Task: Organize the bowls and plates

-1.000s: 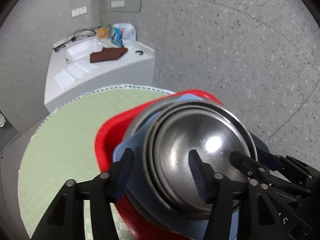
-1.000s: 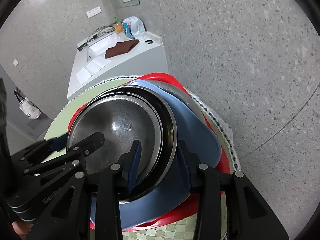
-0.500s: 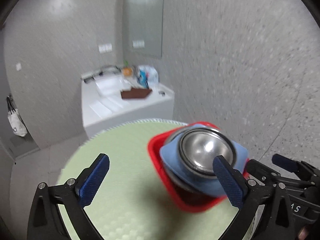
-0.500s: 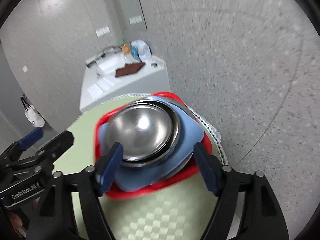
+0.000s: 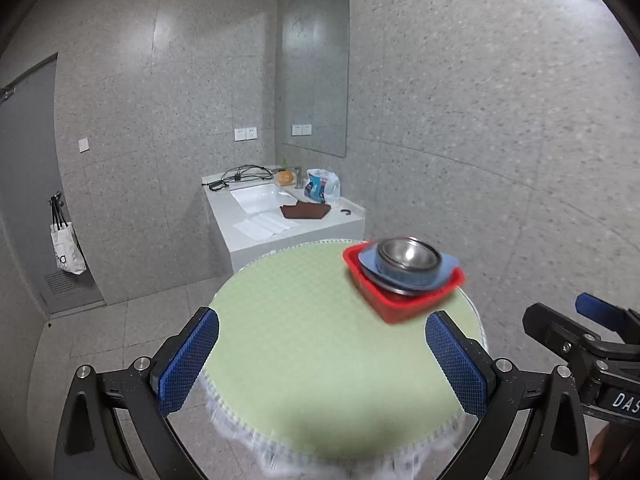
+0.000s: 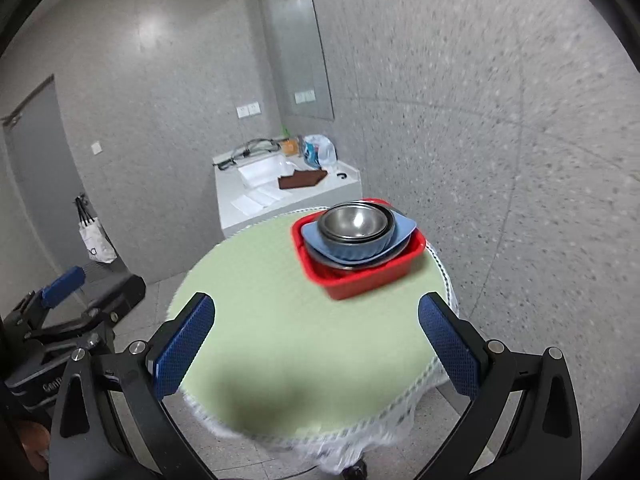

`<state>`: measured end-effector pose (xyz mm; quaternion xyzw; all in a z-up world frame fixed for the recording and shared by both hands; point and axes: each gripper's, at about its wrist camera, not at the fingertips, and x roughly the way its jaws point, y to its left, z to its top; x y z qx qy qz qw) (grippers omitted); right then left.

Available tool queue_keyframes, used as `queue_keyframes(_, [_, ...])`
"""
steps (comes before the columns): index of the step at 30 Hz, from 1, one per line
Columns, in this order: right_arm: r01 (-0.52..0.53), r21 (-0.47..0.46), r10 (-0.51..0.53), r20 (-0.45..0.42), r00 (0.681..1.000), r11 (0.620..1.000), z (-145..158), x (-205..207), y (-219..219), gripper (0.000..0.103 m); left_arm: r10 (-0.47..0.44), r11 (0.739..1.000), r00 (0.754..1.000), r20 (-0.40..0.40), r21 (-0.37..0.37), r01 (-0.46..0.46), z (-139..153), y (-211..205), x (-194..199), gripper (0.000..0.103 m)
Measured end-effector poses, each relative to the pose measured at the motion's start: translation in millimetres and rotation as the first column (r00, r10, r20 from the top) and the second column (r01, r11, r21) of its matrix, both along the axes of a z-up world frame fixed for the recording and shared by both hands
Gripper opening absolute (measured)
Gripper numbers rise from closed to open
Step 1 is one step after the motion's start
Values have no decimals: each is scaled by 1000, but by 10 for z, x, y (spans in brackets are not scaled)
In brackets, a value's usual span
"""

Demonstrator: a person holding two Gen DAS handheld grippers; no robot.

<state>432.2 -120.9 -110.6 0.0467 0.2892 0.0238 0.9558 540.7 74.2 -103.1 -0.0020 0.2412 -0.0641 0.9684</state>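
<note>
Nearest us, the left gripper (image 5: pixel 322 364) stands spread wide with nothing between its blue pads, and the right gripper (image 6: pixel 316 350), whose jaws have just been opening, gapes just as bare above the round green table (image 6: pixel 280 320). Further out, near the table's far right edge, the red tray (image 6: pixel 362 276) carries the stack: blue dish (image 6: pixel 352 246), steel bowls (image 6: pixel 354 222) nested on top. Beyond that, a white sink counter (image 5: pixel 288 224) against the grey wall.

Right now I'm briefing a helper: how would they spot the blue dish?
Find the round green table. At its far right edge sits a red tub stacked with dishes. The blue dish is the only non-metal one, sandwiched between steel bowls.
</note>
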Motion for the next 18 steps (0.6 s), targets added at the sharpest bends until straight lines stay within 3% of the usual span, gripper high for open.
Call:
queue_keyframes(9, [-24,-35,27,94,995,999,380,-1155,222,103,8,1000,995,98,-4,-8,374,255,-1819,102])
queue_keyframes(18, [-36,-69,47,157,986,997,568,-2132,51,103,64,998,988,137,-18,-62,398,-57,-3082,102])
